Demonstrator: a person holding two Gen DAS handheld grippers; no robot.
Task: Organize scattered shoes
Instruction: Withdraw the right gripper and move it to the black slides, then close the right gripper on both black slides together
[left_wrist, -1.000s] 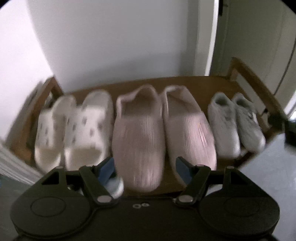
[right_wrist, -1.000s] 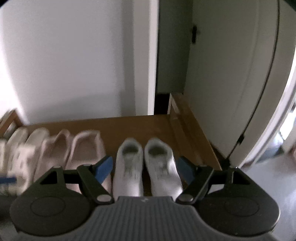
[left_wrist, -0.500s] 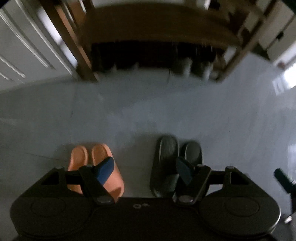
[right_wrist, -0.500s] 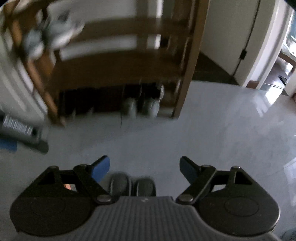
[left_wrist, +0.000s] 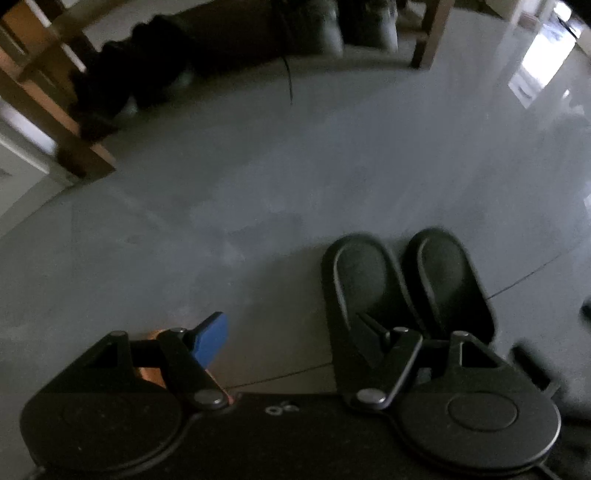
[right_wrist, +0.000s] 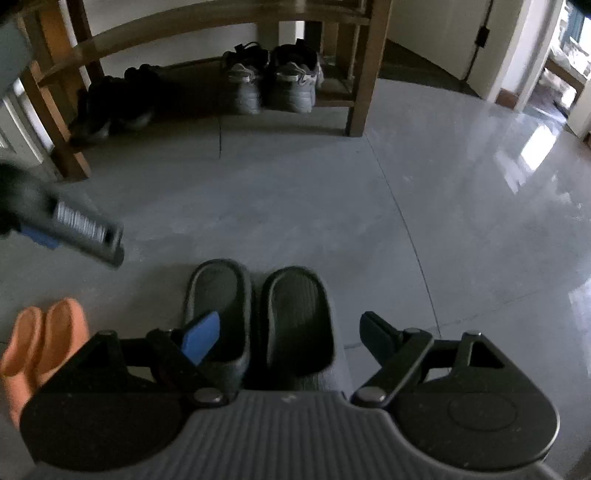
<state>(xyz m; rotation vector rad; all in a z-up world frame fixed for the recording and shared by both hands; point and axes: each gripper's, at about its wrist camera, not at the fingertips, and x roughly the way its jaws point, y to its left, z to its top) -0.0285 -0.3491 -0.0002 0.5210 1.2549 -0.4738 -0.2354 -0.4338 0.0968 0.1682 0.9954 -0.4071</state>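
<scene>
Shelf view replaced by floor; both fingers gape over black slippers (right_wrist: 258, 317).

At six o'clock in my right view, my right gripper (right_wrist: 288, 334) is black with blue pads and a ribbed grey body. Between its jaws lie two dark charcoal rubber slides (right_wrist: 258, 314) with ridged footbeds. At eight o'clock sit two plain orange foam slippers (right_wrist: 40, 339). My left gripper (right_wrist: 74, 225), at nine o'clock, is grey with a pale striped patch and a blue pad. The glossy grey tiled floor (right_wrist: 369, 206) carries thin dark seams. At twelve o'clock, the brown wooden shoe rack (right_wrist: 360, 66) holds grey-and-black sneakers (right_wrist: 273, 79) and black shoes (right_wrist: 110, 103).
</scene>
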